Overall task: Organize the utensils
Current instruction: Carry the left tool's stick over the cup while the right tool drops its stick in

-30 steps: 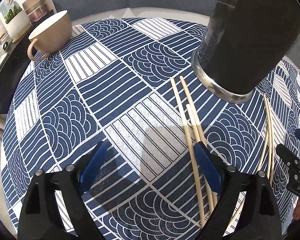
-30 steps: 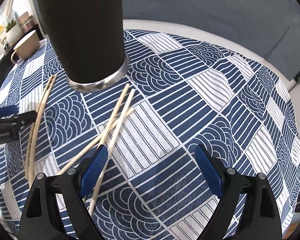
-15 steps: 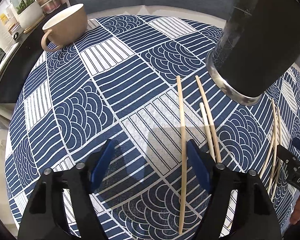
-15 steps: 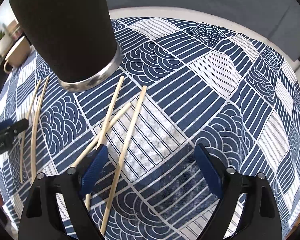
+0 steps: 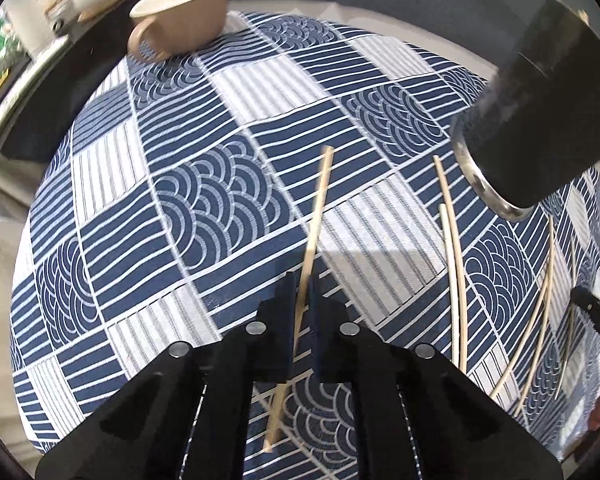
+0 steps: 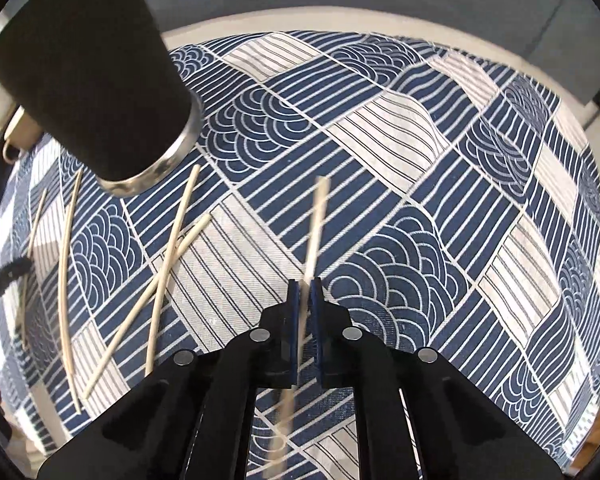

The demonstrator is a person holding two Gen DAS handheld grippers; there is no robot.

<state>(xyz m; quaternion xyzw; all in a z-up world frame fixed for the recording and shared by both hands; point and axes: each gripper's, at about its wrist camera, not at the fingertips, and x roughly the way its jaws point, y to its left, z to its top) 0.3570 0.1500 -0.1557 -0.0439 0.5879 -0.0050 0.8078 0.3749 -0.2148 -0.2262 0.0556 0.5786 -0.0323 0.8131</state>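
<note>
L gripper clamps chopstick | long axis away, fwd

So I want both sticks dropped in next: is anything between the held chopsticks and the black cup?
Nothing visible. Left gripper and right gripper each clamp a chopstick; only bare tablecloth and loose chopsticks lie toward the black cup.
</note>
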